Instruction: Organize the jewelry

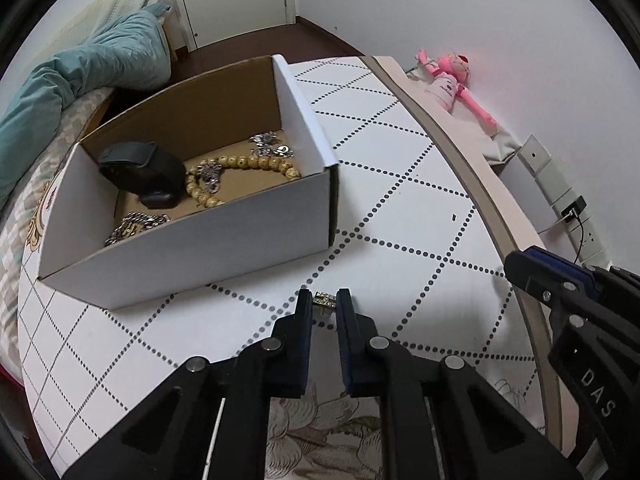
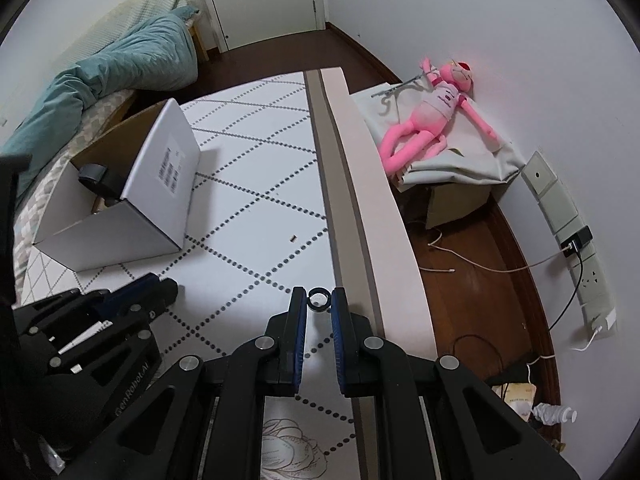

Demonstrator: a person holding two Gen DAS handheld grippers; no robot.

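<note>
My left gripper [image 1: 324,303] is shut on a gold studded ring [image 1: 323,300], just above the white dotted mattress [image 1: 400,184], in front of the open cardboard box [image 1: 192,236]. The box holds a black watch on a stand [image 1: 140,172], a wooden bead bracelet [image 1: 240,172] and silver chains [image 1: 136,224]. My right gripper [image 2: 319,301] is shut on a dark ring [image 2: 319,300] near the mattress's right edge; it also shows in the left wrist view [image 1: 560,284]. The box [image 2: 120,216] shows at the left in the right wrist view.
A small dark speck [image 2: 293,237] lies on the mattress. A pink plush toy [image 2: 428,116] lies on a covered box by the wall. Cables and a power strip [image 2: 576,248] are on the right. A teal quilt [image 1: 80,80] lies on the bed behind.
</note>
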